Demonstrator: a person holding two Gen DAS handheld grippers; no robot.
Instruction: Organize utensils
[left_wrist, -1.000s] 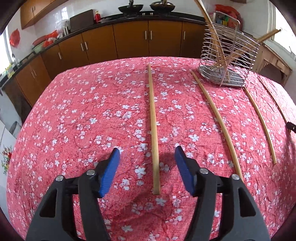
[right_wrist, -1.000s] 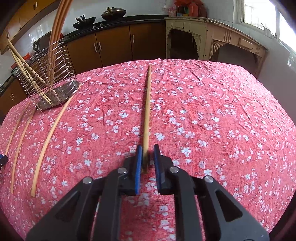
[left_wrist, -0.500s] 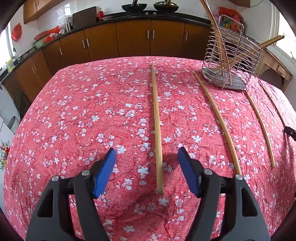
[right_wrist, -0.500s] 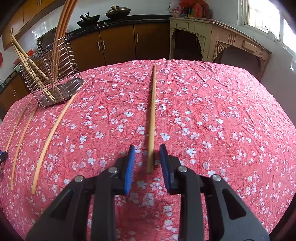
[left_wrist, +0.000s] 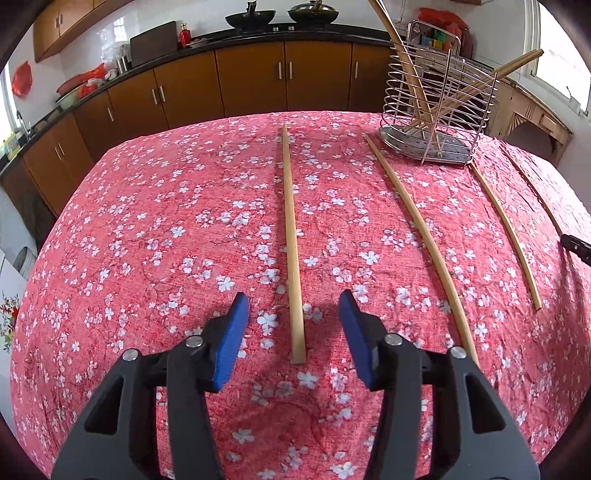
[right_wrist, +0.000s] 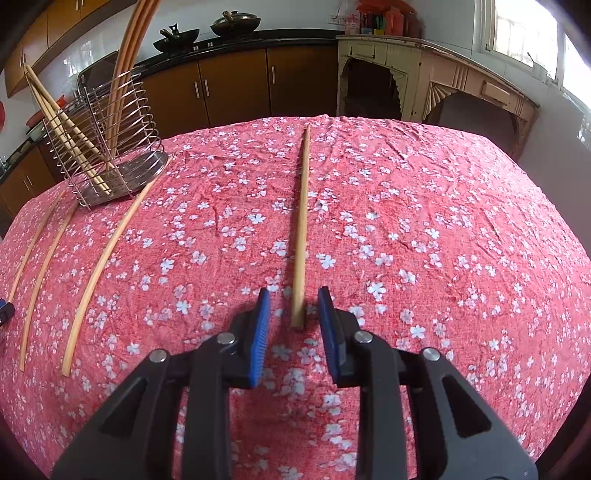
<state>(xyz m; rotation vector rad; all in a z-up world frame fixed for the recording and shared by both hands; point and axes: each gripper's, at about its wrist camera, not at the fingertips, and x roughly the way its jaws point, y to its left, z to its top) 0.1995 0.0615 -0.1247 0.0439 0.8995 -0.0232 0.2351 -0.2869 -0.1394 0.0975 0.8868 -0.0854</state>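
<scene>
A long wooden chopstick (left_wrist: 290, 236) lies lengthwise on the red flowered tablecloth (left_wrist: 147, 221). Its near end sits between the blue pads of my left gripper (left_wrist: 293, 299). The jaws are closing, with a gap still on both sides of the stick. In the right wrist view another chopstick (right_wrist: 302, 221) lies flat, its near end between the pads of my right gripper (right_wrist: 293, 293). That gripper is open and narrowly clear of the stick. A wire utensil holder (left_wrist: 436, 122) (right_wrist: 103, 147) stands at the back with several chopsticks leaning in it.
Three more chopsticks lie on the cloth between the grippers: a thick one (left_wrist: 417, 229) (right_wrist: 110, 251) and two thin ones (left_wrist: 506, 229) (left_wrist: 535, 188). Brown kitchen cabinets (left_wrist: 251, 85) line the far wall. A cream sideboard (right_wrist: 424, 81) stands beyond the table's right side.
My right gripper was shut on its chopstick a second ago; it has opened and the stick rests on the cloth. My left gripper's jaws have narrowed around the other stick.
</scene>
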